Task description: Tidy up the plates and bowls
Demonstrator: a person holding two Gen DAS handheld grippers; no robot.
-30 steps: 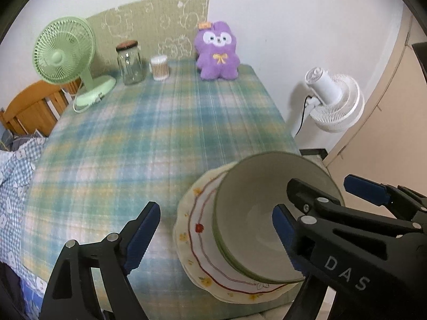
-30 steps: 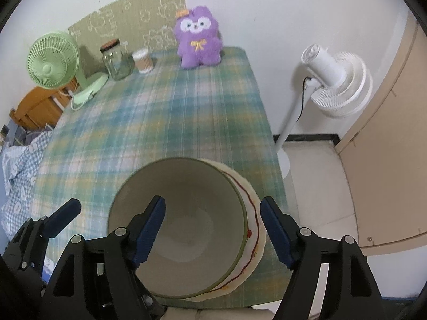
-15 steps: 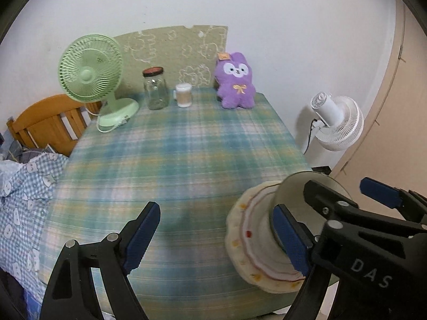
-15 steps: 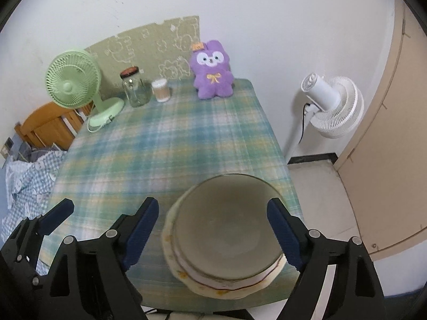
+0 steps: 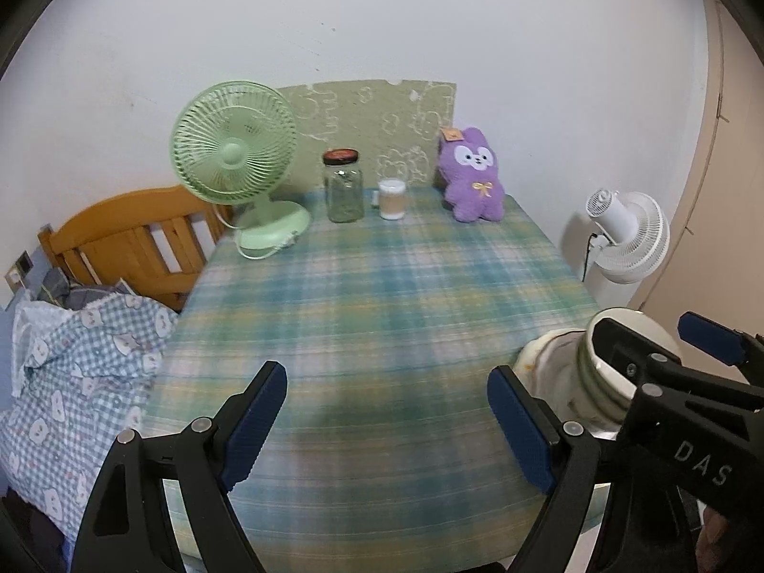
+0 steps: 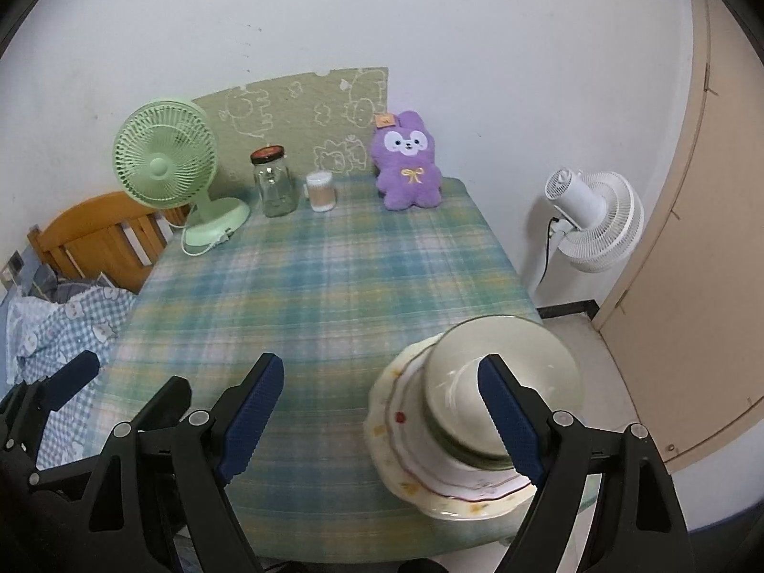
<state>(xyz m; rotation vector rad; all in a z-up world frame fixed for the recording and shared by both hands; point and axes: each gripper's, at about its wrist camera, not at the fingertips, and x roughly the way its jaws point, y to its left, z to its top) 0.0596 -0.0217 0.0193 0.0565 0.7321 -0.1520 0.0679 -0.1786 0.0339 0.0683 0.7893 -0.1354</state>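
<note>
Table point(image 6: 310, 296) centre is open cloth. Obstacles at 12 o'clock along the wall: fan point(image 6: 164, 167), jar point(image 6: 274, 181), cup point(image 6: 320, 191), plush point(image 6: 408, 162). Bowl point(image 6: 506, 358) on plate point(image 6: 410, 458) blocks 4 o'clock.

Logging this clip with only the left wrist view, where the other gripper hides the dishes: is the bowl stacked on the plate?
Observer: Yes. The green-rimmed cream ceramic bowl sits upright on the scalloped floral plate.
Operator: Is the right gripper holding it?
Observer: No. The right gripper is open; its jaws have just been opening, and its pads press on nothing.
Operator: Anything inside the bowl?
Observer: It looks empty.
</note>
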